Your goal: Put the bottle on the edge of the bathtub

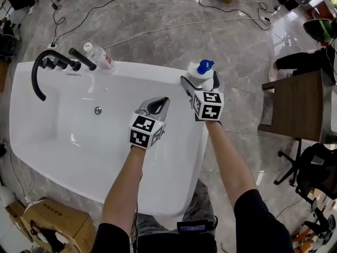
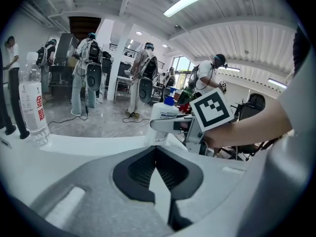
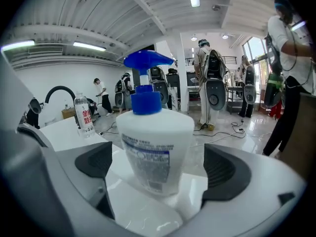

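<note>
A white pump bottle (image 1: 203,71) with a blue pump head stands upright on the far right corner of the white bathtub's rim (image 1: 152,70). My right gripper (image 1: 201,83) is open, one jaw on each side of the bottle. In the right gripper view the bottle (image 3: 155,147) fills the gap between the pads (image 3: 224,174), with a little space on both sides. My left gripper (image 1: 159,105) hovers over the tub's inside, shut and empty; its view shows the closed jaws, with the pump bottle (image 2: 165,113) ahead of them.
A clear water bottle (image 1: 100,57) stands on the rim beside the black faucet (image 1: 45,67). A drain (image 1: 98,110) sits in the tub floor. A wooden table (image 1: 297,107) and an office chair (image 1: 316,173) are at the right, a cardboard box (image 1: 50,220) is at the lower left, and cables lie on the floor.
</note>
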Action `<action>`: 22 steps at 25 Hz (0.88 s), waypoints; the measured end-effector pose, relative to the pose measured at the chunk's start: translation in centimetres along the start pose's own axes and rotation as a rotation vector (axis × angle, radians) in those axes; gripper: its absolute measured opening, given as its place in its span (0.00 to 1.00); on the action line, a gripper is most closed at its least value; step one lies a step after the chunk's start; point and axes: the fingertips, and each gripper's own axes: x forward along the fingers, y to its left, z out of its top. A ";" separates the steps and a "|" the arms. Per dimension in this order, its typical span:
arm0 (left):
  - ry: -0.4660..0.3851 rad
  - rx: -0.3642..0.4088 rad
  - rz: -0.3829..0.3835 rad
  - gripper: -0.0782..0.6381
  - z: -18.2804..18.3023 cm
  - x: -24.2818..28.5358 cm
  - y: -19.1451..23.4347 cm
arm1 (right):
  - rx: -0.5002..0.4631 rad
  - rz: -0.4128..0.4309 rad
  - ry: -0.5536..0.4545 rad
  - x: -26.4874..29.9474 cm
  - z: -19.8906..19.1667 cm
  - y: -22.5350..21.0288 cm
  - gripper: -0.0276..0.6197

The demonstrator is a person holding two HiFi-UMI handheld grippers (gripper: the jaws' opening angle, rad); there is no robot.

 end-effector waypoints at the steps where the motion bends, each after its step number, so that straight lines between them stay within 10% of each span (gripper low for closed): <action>1: 0.008 -0.002 0.002 0.12 -0.1 -0.2 -0.2 | 0.013 0.008 0.010 -0.8 -0.4 0.0 0.91; 11: 0.038 -0.037 0.003 0.12 1.3 -7.8 -10.2 | 0.149 0.317 0.193 -14.3 -0.9 4.2 0.87; 16: 0.001 -0.207 0.048 0.12 0.9 -15.9 -16.0 | 0.141 0.285 0.180 -24.2 1.4 4.3 0.21; 22: -0.032 -0.084 -0.089 0.12 1.5 -22.1 -25.9 | 0.097 0.307 0.136 -37.9 2.4 5.8 0.06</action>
